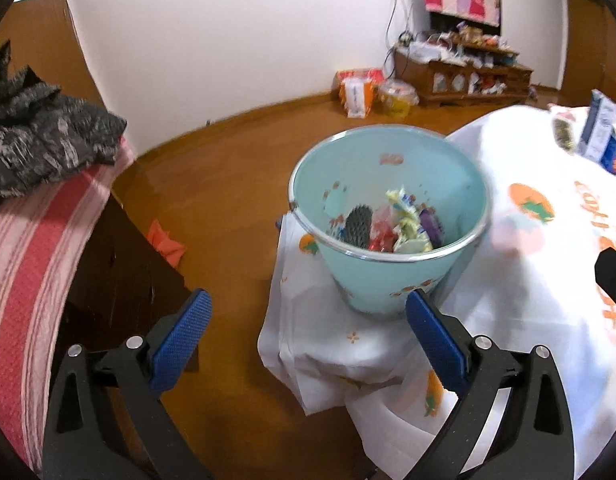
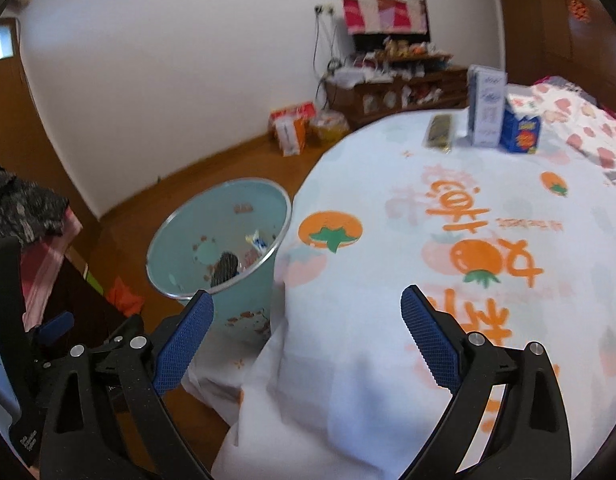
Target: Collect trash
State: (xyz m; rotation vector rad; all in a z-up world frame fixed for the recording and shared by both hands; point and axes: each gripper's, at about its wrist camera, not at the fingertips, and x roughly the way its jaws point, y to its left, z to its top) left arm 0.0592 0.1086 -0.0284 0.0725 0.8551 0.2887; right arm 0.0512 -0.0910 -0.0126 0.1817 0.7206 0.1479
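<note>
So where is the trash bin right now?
The light blue trash bin stands on the wooden floor against the edge of the tablecloth, centre in the left wrist view, lower left in the right wrist view.

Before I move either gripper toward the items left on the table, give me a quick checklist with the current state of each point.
1. Left gripper open and empty: ok.
2. Right gripper open and empty: ok.
3. Pale blue plastic trash bin upright, mouth unobstructed: ok; wrappers lie at its bottom, with room above them.
4. Items still on the white tomato-print tablecloth: not ok; a dark flat packet, a tall white-and-blue carton and a small blue carton remain at the far edge.
5. Whether those cartons are empty trash: cannot tell.
6. Bin's footing: cannot tell; its base sits on the tablecloth's hanging folds.
</note>
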